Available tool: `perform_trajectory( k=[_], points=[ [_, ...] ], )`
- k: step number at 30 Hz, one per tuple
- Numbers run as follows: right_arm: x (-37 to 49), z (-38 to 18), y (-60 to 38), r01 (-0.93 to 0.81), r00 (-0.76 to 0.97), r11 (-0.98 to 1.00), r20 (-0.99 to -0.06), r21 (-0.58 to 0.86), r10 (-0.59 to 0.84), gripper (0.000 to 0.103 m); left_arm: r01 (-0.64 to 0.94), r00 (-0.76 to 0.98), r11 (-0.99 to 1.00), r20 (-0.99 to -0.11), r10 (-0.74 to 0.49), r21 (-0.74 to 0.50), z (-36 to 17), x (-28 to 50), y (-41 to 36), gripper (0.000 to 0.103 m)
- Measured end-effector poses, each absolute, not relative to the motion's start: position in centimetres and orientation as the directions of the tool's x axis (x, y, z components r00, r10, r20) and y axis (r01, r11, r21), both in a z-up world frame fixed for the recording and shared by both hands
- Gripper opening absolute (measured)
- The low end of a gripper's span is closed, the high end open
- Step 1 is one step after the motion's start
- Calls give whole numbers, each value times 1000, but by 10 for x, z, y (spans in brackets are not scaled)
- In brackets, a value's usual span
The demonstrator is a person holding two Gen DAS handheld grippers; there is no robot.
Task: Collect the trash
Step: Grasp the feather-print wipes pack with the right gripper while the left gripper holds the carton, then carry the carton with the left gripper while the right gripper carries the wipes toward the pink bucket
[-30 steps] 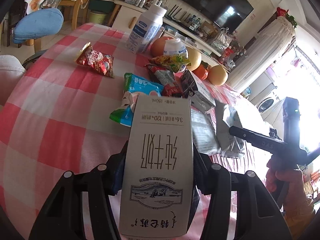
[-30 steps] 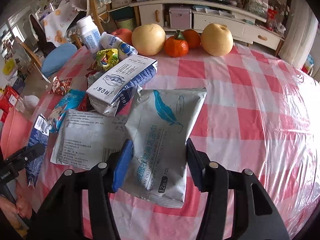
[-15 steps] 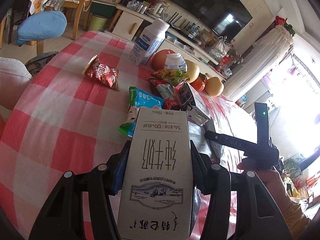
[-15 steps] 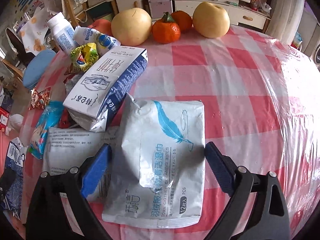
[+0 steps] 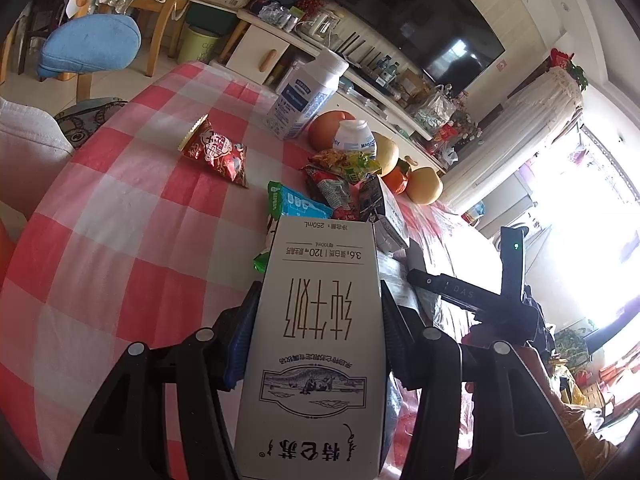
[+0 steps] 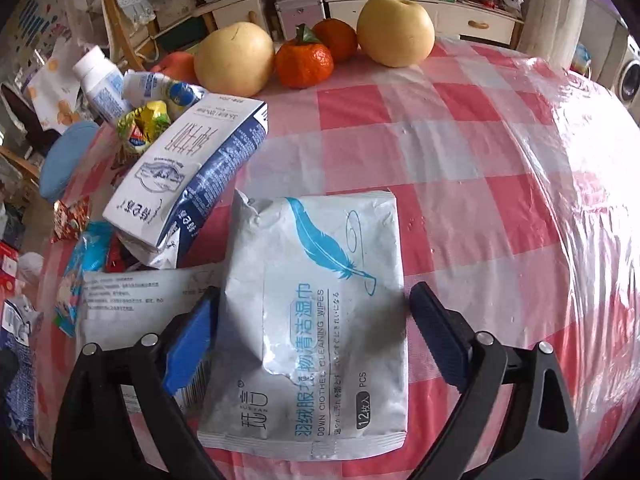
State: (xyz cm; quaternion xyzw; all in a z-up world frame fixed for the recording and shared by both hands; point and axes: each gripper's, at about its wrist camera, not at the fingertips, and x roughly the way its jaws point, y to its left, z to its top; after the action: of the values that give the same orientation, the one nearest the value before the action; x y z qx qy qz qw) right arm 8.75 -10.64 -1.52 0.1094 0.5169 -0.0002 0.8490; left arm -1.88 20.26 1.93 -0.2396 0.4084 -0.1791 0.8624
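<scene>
A white milk carton (image 5: 316, 340) with upside-down print fills the left wrist view. My left gripper (image 5: 320, 300) is shut on it and holds it above the red-checked tablecloth (image 5: 120, 220). In the right wrist view a grey wet-wipes pack (image 6: 332, 248) with a blue feather lies flat on the cloth. My right gripper (image 6: 314, 292) stands open astride its lower half, and the pads do not touch it. A second milk carton (image 6: 188, 176) lies on its side just left of the pack, over another flat grey pack (image 6: 132, 292).
Two pears (image 6: 236, 60) and oranges (image 6: 304, 62) sit at the table's far side. White bottles (image 6: 100, 84) and several snack wrappers, among them a red wrapper (image 5: 216, 152), lie to the left. The table's plastic-covered edge (image 6: 600, 200) curves away on the right.
My right gripper's jaws have spread wide off the wipes pack, which now lies flat between them. My left gripper keeps its hold on the carton and has drifted slightly.
</scene>
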Motion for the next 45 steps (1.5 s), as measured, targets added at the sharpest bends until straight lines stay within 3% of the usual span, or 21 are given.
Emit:
perform_trajectory(
  k=[10, 15, 26, 33, 39, 45],
  points=[
    [78, -2, -95, 38, 512, 989, -852, 144, 105, 58, 110, 611, 810, -604, -512, -576, 21, -18, 206, 56],
    [73, 2, -97, 42, 524, 986, -844, 164, 118, 50, 107, 618, 802, -592, -517, -588, 22, -19, 209, 56],
    [39, 40, -64, -31, 626, 988, -768, 149, 135, 49, 105, 654, 783, -551, -519, -613, 34, -26, 224, 56],
    [16, 81, -17, -147, 675, 957, -682, 249, 281, 49, 82, 715, 784, -511, -477, -616, 51, -39, 254, 56],
    [8, 114, 65, -330, 628, 870, -603, 367, 493, 50, -24, 805, 812, -493, -330, -583, 72, -59, 315, 56],
    [4, 142, 179, -530, 504, 738, -546, 417, 670, 50, -257, 840, 803, -535, -89, -537, 73, -86, 404, 56]
  ],
)
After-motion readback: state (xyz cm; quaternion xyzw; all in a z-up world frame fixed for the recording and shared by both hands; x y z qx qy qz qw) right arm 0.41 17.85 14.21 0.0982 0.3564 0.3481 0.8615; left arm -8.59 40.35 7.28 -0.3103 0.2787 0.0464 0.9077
